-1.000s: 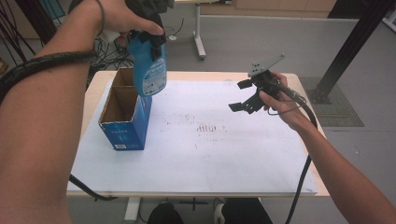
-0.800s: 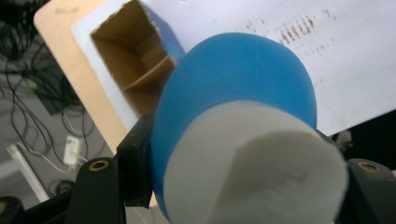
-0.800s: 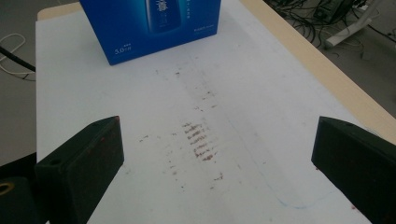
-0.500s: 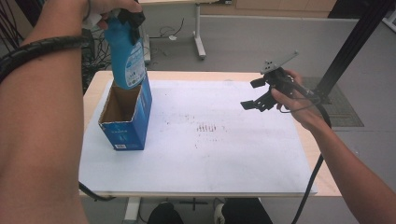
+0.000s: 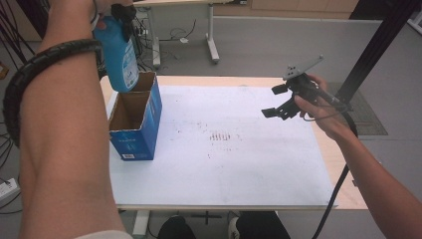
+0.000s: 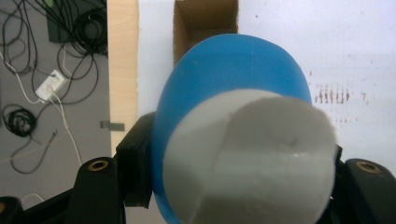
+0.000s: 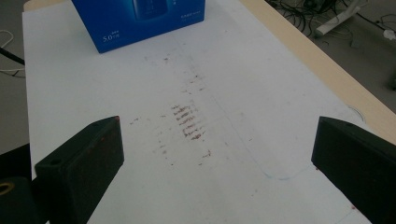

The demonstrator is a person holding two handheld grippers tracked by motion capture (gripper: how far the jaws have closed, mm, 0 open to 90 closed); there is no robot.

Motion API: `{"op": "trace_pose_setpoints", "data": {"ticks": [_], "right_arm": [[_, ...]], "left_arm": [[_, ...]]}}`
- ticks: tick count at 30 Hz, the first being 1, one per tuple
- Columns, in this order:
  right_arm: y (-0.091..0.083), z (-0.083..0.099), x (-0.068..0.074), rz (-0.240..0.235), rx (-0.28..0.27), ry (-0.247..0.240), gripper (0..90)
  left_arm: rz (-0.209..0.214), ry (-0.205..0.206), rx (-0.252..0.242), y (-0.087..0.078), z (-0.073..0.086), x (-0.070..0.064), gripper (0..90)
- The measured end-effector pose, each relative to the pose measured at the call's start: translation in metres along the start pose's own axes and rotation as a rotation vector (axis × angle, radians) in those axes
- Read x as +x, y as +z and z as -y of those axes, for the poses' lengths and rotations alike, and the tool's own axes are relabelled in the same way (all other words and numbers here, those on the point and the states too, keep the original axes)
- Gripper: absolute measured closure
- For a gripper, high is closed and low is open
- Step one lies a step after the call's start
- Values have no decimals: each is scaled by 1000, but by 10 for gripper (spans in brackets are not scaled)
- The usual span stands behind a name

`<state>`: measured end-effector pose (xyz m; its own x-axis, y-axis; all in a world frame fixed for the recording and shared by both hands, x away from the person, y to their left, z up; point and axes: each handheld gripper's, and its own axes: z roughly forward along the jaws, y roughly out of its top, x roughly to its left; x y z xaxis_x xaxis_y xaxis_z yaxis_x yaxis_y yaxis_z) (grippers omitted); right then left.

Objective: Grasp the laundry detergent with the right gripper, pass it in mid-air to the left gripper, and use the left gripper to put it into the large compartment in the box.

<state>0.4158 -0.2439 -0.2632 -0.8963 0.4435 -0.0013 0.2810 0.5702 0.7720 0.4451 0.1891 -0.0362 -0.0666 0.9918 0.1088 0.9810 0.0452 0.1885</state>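
Left claw [image 5: 119, 15] holds blue bottle [image 5: 119, 57] upright.

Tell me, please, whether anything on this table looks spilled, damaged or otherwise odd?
Only the white paper sheet covering the table: reddish-brown specks and short dashes stain its middle, and a faint blue pen line curves beside them. The open blue cardboard box stands upright and looks intact.

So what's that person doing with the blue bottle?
The person is using a pair of tongs in each hand. The left tongs grip a blue bottle by its top and hold it in the air just above an open blue box on the table. The right tongs are open, holding nothing, above the table's other side.
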Motion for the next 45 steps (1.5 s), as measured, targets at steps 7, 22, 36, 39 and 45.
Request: {"op": "trace_pose_setpoints", "data": {"ticks": [7,22,36,39,45], "right_arm": [[-2,3,-2,-1,1,-3,23],[2,6,-5,-8,6,-3,23],[8,4,-3,-16,12,-15,23],[7,3,-3,-14,12,-13,23],[7,2,-3,-9,12,-16,23]], "left_arm": [[-2,-55,3,10,-1,8,361],[3,-85,1,35,-2,18,361],[13,-94,20,75,4,25,362],[23,-95,27,86,6,26,362],[27,-92,39,103,10,26,362]]}}
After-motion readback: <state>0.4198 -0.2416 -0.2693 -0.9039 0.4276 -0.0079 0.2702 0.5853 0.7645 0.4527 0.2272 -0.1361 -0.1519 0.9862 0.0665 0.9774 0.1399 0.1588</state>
